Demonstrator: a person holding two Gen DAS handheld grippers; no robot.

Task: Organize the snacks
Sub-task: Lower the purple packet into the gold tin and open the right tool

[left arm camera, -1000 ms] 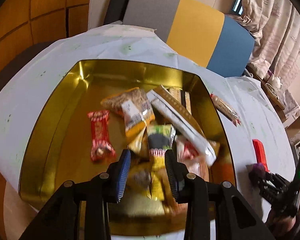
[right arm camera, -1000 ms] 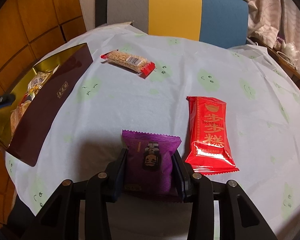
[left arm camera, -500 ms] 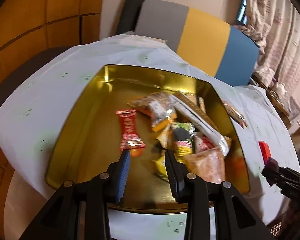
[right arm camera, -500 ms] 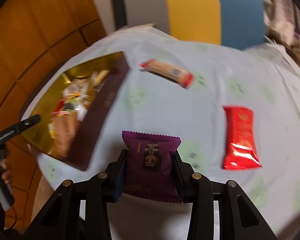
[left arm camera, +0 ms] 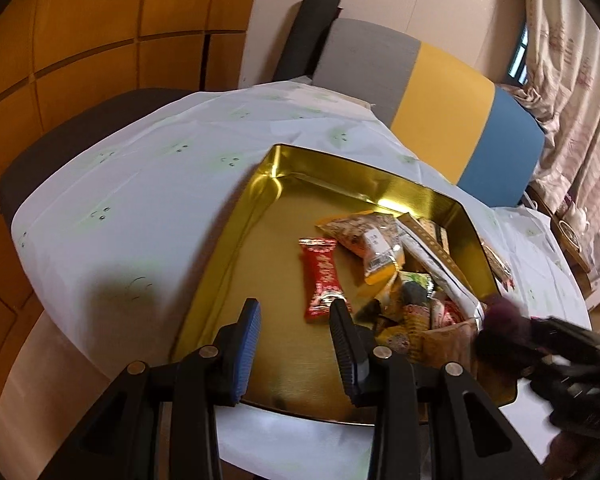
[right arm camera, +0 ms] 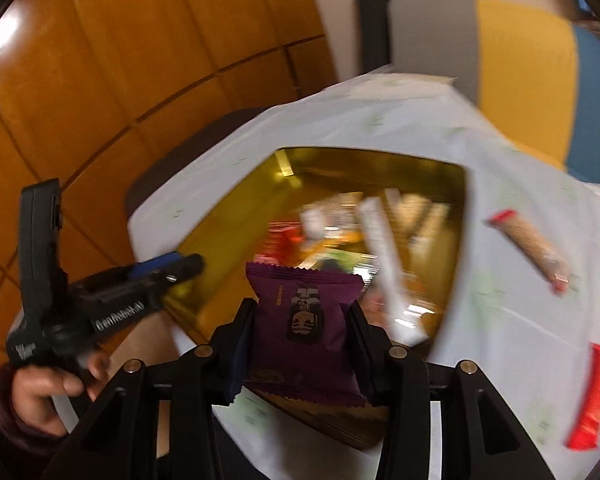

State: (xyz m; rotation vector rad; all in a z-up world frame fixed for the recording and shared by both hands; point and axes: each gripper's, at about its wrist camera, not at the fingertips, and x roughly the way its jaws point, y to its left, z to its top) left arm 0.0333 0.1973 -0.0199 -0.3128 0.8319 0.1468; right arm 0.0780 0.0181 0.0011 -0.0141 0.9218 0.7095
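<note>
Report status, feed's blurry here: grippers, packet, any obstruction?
Left gripper empty, over gold tin. Right gripper opening, purple foil snack packet between its jaws, above tin's near edge. Nothing in the way.

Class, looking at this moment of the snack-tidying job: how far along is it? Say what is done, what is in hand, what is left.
Done: several snacks already lie in the gold box, among them a red candy bar. In hand: the purple packet sits between the right gripper fingers above the box's near edge; its jaws are opening. Left: the cereal bar and red packet remain on the tablecloth. The left gripper is empty.
</note>
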